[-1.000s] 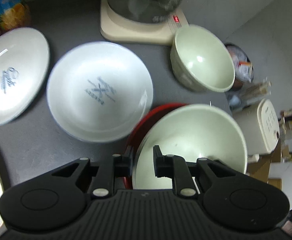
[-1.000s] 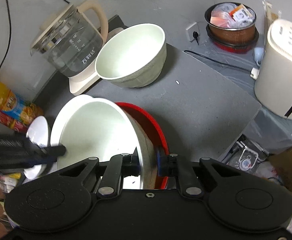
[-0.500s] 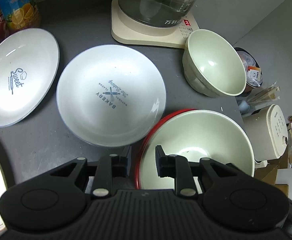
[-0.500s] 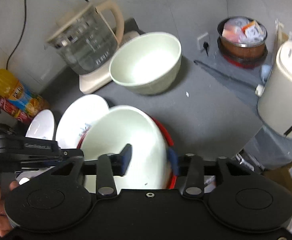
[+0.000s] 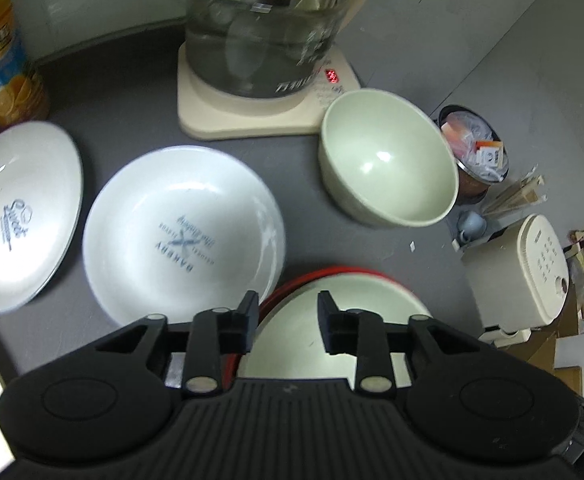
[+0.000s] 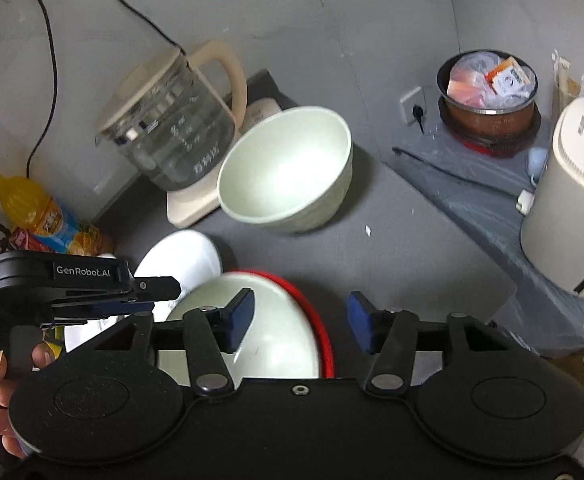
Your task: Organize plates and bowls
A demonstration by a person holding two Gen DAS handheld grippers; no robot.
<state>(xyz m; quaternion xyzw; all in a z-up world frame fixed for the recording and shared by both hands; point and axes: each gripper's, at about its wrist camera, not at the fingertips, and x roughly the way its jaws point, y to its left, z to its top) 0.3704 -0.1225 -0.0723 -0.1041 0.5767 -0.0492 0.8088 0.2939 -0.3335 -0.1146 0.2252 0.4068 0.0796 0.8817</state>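
Pale green bowl (image 5: pixel 332 332) nested upright in red dish (image 5: pixel 324 274) at six o'clock; second green bowl (image 5: pixel 388 164) at two; white printed plates (image 5: pixel 184 232) at nine.

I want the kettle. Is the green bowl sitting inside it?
No, the green bowl stands on the counter beside the glass kettle.

You're in a cramped home kitchen corner: glass kettle (image 6: pixel 172 132) on its base, rice cooker (image 6: pixel 572 204), juice bottle (image 6: pixel 38 212), bowls and plates on a grey counter (image 6: pixel 412 248), plain grey walls with a socket (image 6: pixel 414 106).
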